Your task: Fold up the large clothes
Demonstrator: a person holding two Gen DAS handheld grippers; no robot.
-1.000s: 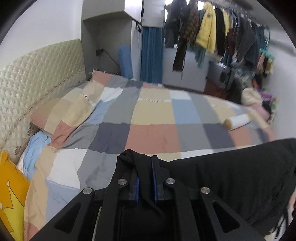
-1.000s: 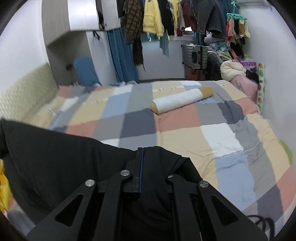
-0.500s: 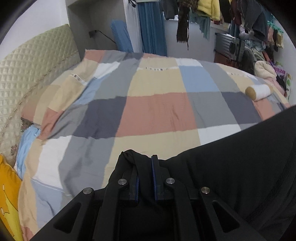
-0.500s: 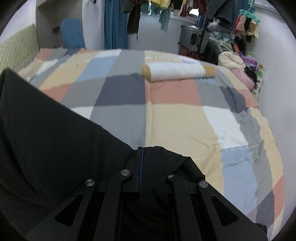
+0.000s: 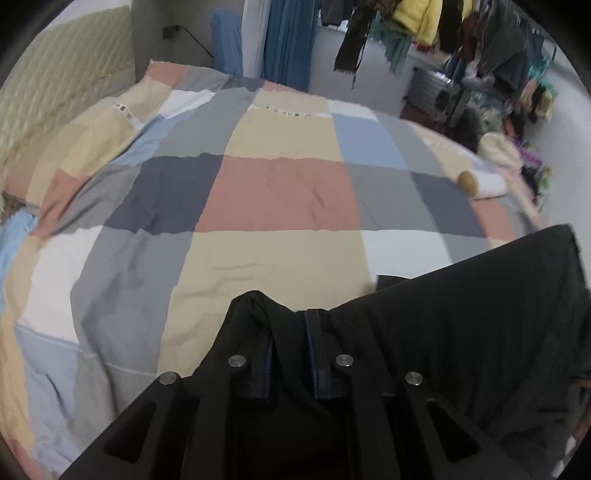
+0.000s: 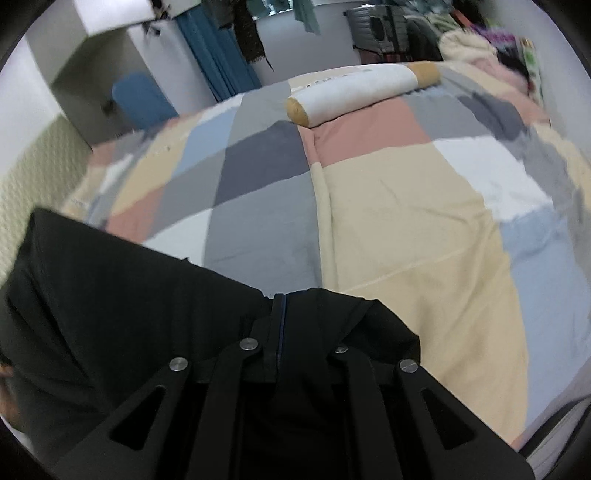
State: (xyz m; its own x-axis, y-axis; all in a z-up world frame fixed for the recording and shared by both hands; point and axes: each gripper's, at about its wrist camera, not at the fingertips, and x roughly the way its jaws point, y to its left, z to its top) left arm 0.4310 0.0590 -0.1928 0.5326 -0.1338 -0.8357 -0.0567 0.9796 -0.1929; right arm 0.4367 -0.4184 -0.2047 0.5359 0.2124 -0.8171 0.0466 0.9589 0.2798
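Observation:
A large black garment (image 5: 461, 332) hangs stretched between my two grippers just above a patchwork quilt (image 5: 277, 192) on a bed. In the left wrist view the left gripper (image 5: 290, 317) pinches a bunched corner of it. Its jaws are opening slightly, with cloth still between the blue-edged pads. In the right wrist view the right gripper (image 6: 291, 299) holds the other corner of the black garment (image 6: 110, 295). Its jaws are also easing open, and cloth drapes over the right finger. The garment's lower part is hidden beneath the grippers.
A white bolster with tan ends (image 6: 354, 92) lies across the far side of the quilt (image 6: 406, 203). A padded headboard (image 5: 55, 103) runs along the left. Hanging clothes (image 5: 443, 22), a suitcase (image 6: 376, 26) and piled items stand beyond the bed.
Both grippers have come down toward the bed and tipped further downward, carrying the black garment with them. The quilt now fills more of each view.

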